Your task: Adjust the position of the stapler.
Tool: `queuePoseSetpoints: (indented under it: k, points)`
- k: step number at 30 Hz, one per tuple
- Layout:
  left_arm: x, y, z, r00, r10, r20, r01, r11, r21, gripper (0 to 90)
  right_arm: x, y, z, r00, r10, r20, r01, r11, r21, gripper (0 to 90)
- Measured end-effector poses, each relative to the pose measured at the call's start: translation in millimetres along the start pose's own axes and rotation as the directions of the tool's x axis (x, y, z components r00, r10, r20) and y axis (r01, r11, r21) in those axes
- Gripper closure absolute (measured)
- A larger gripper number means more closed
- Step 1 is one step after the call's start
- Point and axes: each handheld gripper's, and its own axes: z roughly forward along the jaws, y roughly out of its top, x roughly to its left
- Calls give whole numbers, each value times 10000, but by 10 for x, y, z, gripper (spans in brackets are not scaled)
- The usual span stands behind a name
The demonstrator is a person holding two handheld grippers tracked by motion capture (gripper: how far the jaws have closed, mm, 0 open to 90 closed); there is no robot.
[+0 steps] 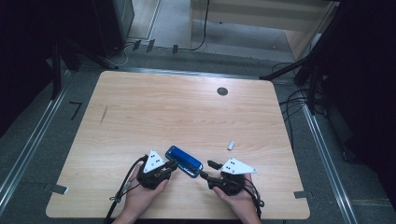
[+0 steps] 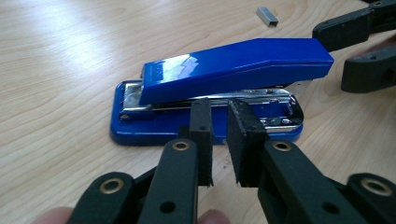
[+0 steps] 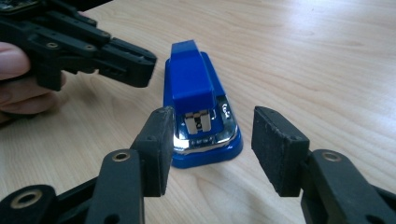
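Two grippers flank the blue stapler (image 1: 184, 161) near the desk's (image 1: 163, 107) front edge, left gripper (image 2: 219, 140) nearly pinched shut on nothing, right gripper (image 3: 212, 147) spread wide, so a careless nudge could skid it away.

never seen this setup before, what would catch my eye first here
The blue stapler stands out, lying near the front edge of the wooden table between the two hand-held grippers. The left gripper, jaws nearly together with nothing between them, sits against its long side, while the right gripper faces its front end with jaws apart. A small strip of staples lies alone to the right.
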Motion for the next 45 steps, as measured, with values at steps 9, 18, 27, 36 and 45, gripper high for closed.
queuePoseSetpoints:
  k: [9, 18, 27, 36, 45]
  points:
    - [-15, 6, 88, 9994, 265, 211, -269, 9994, 212, 861, 3, -33, 34, 9995, -206, -253, 218, 9985, 510, 651]
    - [-12, 36, 144, 9991, 373, 192, -382, 9982, 461, 900, 30, -1, 99, 9999, 33, -150, -26, 9987, 507, 900]
    - [0, 47, 174, 9993, 287, 236, -304, 9968, 743, 900, 38, 15, 120, 9998, 99, -177, -88, 9979, 642, 900]
    - [-28, 45, 176, 9988, 483, 75, -487, 9961, 734, 900, 64, 30, 120, 10000, 85, -33, -82, 9976, 690, 900]
    - [-30, 46, 177, 9986, 523, 55, -525, 9958, 750, 900, 89, 49, 118, 9999, -96, 143, 84, 9970, 774, 900]
